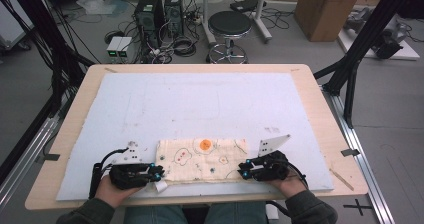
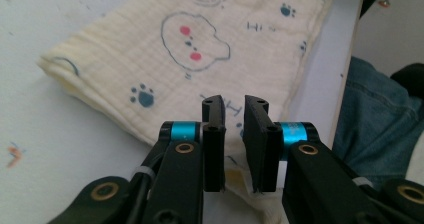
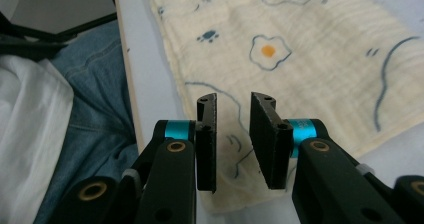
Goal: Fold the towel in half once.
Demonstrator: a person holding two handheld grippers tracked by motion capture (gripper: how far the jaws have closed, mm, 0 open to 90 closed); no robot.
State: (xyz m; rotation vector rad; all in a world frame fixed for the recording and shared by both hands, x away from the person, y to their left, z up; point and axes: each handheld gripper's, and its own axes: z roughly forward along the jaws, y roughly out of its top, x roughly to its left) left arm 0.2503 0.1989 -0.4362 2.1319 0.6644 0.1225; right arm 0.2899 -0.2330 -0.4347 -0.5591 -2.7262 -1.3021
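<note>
A folded cream cloth (image 1: 202,159) printed with little animals, paw marks and an orange-centred egg shape lies flat on the pale blue mat (image 1: 200,104) that covers the wooden table (image 1: 320,109). It sits close to the near edge of the table, roughly midway between the left and right edges, with its long sides parallel to that near edge.

The left gripper (image 1: 156,173) is at the cloth's near-left corner. In the left gripper view its jaws stand a little apart — a narrow gap, with cloth lying beneath and between them (image 2: 234,129) — and they are not pressed together on the fabric; a small white tag of the cloth pokes out by the corner.

The right gripper (image 1: 243,171) is at the cloth's near-right corner. In the right gripper view (image 3: 234,129) its jaws are likewise parted by a modest gap over the cloth's edge, gripping nothing.

Both hands come in from the near edge — the person's jeans (image 3: 95,114) show below the table's rim.
</note>
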